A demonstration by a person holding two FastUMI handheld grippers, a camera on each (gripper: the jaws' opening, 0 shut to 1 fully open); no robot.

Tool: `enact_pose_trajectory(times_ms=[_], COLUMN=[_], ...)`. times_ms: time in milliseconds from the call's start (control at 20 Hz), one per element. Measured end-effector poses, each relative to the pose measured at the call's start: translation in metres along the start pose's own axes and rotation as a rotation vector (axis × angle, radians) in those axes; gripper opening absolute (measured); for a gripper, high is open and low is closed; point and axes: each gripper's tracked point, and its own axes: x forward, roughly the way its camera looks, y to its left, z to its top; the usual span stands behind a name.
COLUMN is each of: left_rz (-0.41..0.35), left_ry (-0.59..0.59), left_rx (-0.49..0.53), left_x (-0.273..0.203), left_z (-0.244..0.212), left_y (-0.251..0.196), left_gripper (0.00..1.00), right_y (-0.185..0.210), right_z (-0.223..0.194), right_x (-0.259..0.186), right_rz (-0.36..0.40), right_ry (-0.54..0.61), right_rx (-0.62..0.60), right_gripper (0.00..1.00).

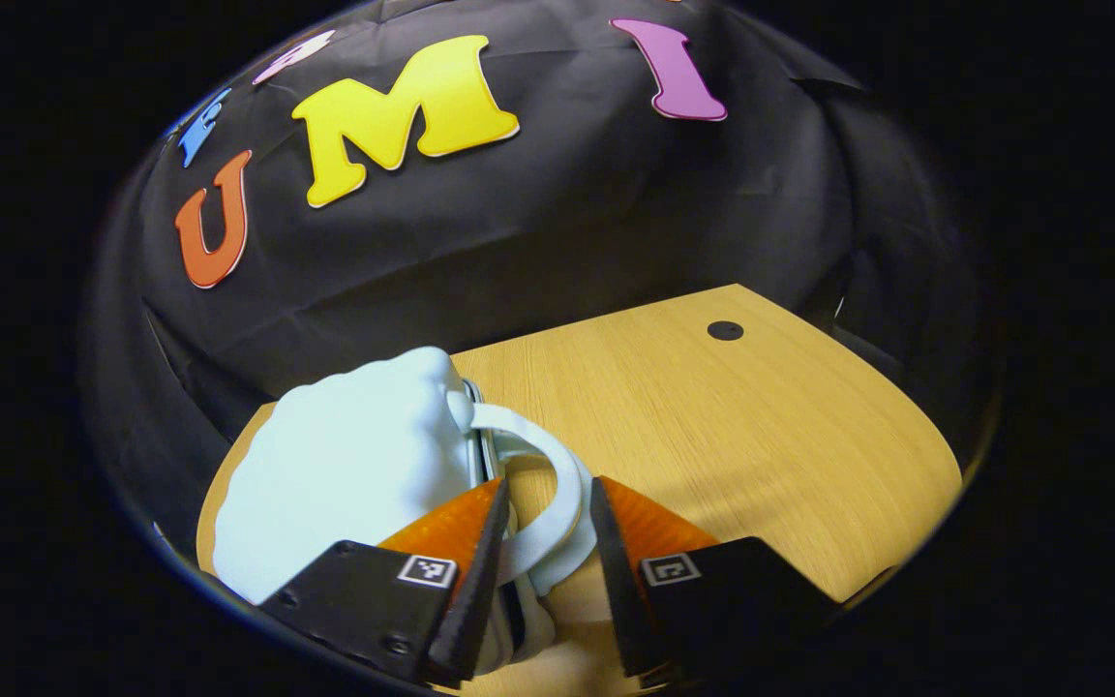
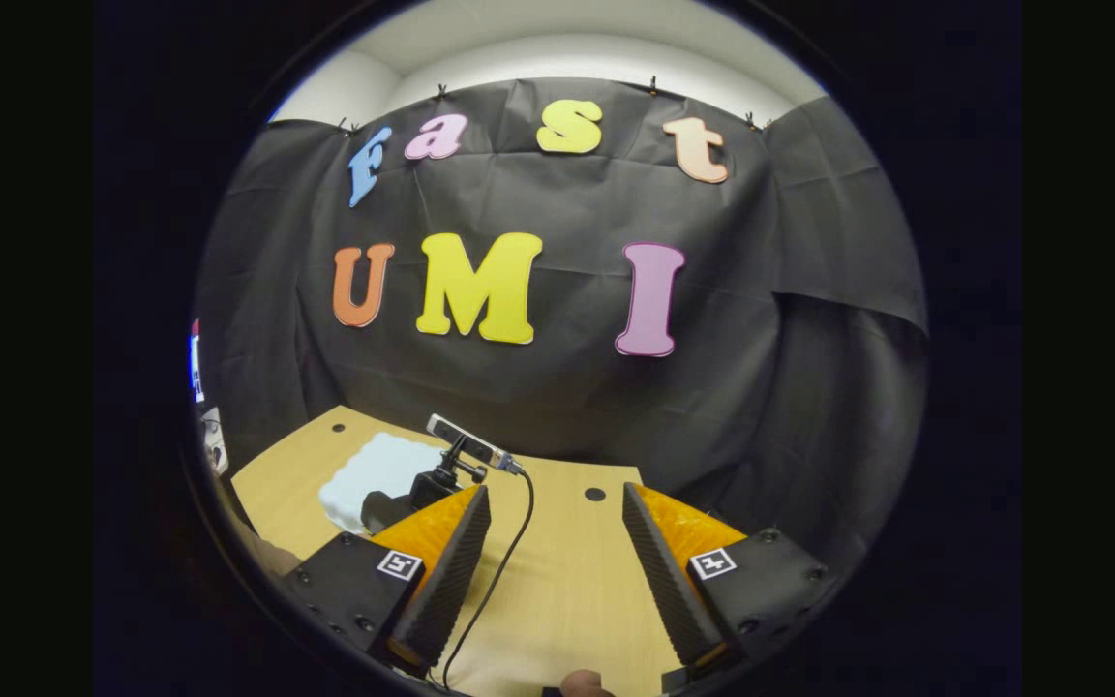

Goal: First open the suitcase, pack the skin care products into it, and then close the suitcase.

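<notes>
While the pale blue suitcase [image 1: 345, 474] lies flat and closed at the table's [image 1: 770, 436] left side, the left gripper [image 1: 548, 532] straddles its white carrying handle [image 1: 557, 484], jaws parted, with the loop between the orange fingers [image 1: 461, 528] and neither pad clearly pressing it. The shell looks moulded, rigid and smooth, so pinching its rounded face would likely slip; the handle or the seam edge beside it, where a metallic trim shows, seems the sounder hold for lifting the lid. It is probably light if empty. In the right gripper view, the right gripper [image 2: 557, 561] hovers with jaws wide apart above bare wood, well apart from the suitcase [image 2: 374, 469], behind a small camera on a stand [image 2: 466, 445].
</notes>
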Motion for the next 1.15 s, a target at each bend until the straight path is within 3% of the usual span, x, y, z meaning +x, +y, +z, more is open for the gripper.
enact_pose_trajectory(times_ms=[50, 350, 650, 900, 1150], left_rz=[-0.009, -0.044, 0.023, 0.101, 0.164], left_ry=[-0.022, -0.175, -0.277, -0.330, -0.380], left_rx=[-0.008, -0.121, -0.169, -0.167, -0.185], left_x=[-0.007, -0.080, -0.176, -0.221, -0.239], left_z=[0.007, 0.073, 0.096, 0.097, 0.101], left_y=[0.001, 0.052, 0.146, 0.208, 0.243], left_gripper=[0.74, 0.96, 0.98, 0.98, 0.98], right_y=[0.002, 0.009, 0.043, 0.101, 0.148], right_z=[0.005, 0.045, 0.045, 0.040, 0.045], right_x=[-0.001, -0.003, 0.014, 0.034, 0.045], right_rz=[-0.008, -0.085, -0.105, -0.029, 0.047], right_ry=[-0.010, -0.109, -0.120, -0.092, -0.088], right_rx=[0.007, 0.041, 0.084, 0.062, 0.021], right_gripper=[0.81, 0.82, 0.82, 0.82, 0.82])
